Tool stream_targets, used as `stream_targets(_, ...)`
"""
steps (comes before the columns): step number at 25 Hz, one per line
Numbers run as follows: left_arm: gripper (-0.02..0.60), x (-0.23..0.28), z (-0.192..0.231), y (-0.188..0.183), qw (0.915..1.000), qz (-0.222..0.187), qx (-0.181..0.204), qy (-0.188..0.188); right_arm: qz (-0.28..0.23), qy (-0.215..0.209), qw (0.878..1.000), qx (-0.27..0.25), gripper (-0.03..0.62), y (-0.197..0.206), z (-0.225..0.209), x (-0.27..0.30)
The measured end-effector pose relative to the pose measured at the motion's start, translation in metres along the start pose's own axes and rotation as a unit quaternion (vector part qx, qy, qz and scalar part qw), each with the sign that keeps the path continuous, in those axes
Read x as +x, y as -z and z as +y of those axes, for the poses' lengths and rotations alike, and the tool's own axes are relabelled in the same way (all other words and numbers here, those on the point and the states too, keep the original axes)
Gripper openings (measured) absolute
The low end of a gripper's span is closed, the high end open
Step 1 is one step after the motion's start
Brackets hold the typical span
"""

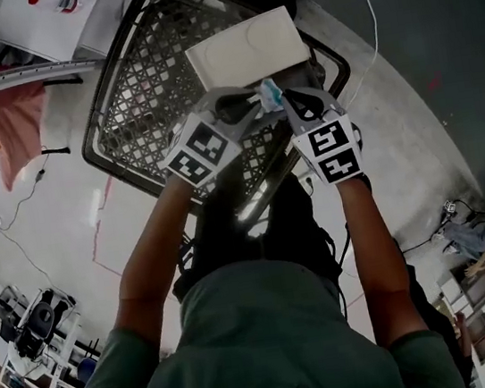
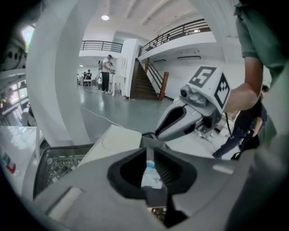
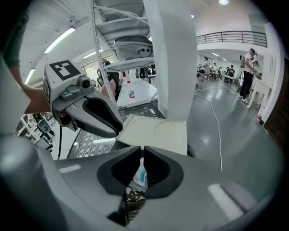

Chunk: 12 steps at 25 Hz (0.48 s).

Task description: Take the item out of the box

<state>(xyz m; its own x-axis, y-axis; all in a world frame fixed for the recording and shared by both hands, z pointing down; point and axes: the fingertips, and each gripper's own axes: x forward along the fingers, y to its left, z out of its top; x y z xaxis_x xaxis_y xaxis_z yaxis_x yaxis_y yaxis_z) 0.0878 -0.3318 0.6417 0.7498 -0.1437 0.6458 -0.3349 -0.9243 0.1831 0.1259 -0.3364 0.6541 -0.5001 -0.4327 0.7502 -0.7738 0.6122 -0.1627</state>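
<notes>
A small white-and-blue packet (image 1: 269, 94) hangs in the air between my two grippers, over the near edge of a flat white box (image 1: 243, 48). The box lies in a black mesh basket (image 1: 95, 143). My left gripper (image 1: 256, 103) comes in from the left and my right gripper (image 1: 283, 101) from the right, their tips meeting at the packet. In the left gripper view the packet (image 2: 150, 175) sits squeezed between the jaws, with the box (image 2: 113, 140) beyond. The right gripper view shows the same packet (image 3: 141, 176) in a narrow slit, in front of the box (image 3: 156, 133).
The basket stands on a pale floor. A pink cloth (image 1: 15, 123) hangs at the left, a white cable (image 1: 368, 7) trails at the upper right, and desks with chairs (image 1: 28, 329) stand at the lower left. People (image 2: 106, 74) stand far off in the hall.
</notes>
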Motion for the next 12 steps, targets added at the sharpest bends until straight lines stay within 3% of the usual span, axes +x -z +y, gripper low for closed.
stream_targets(7, 0.105, 0.039, 0.004, 0.049, 0.9987, 0.043, -0.026, 0.013, 0.057, -0.023, 0.998, 0.001, 0.049, 0.036, -0.002, 0.047)
stream_targets(12, 0.137, 0.061, 0.006, 0.069, 0.9978, 0.061, -0.024, 0.009, 0.091, -0.028, 0.995, 0.002, 0.071, 0.058, -0.006, 0.07)
